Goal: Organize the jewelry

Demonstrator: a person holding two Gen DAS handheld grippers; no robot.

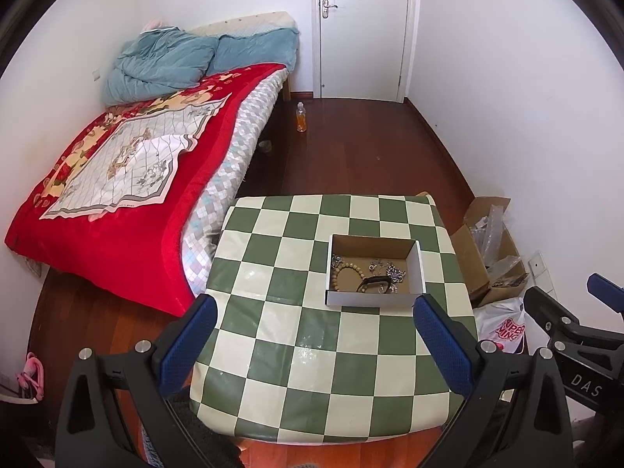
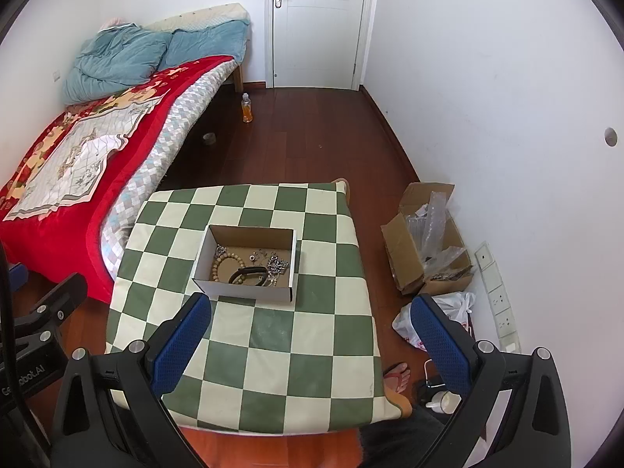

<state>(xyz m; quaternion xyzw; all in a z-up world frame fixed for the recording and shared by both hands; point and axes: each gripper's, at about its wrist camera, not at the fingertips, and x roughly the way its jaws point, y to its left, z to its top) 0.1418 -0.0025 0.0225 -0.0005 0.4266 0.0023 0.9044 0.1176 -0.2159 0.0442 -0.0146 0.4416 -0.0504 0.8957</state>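
Note:
A small open cardboard box (image 1: 418,269) (image 2: 202,263) sits on the green-and-cream checkered table (image 1: 296,355) (image 2: 273,347). Inside it lie a wooden bead bracelet (image 1: 345,275) (image 2: 222,263), a black band (image 1: 376,282) (image 2: 249,273) and silver chain pieces (image 1: 394,271) (image 2: 279,263). My left gripper (image 1: 314,306) is open and empty, held above the table's near part, short of the box. My right gripper (image 2: 310,308) is open and empty, just near of the box. The right gripper also shows at the right edge of the left wrist view (image 1: 565,319).
A bed with a red blanket (image 1: 117,179) (image 2: 70,148) stands left of the table. An open carton of packing plastic (image 1: 491,249) (image 2: 425,234) and a plastic bag (image 1: 503,327) (image 2: 452,312) lie on the floor at right. A bottle (image 1: 301,117) (image 2: 246,108) stands near the door.

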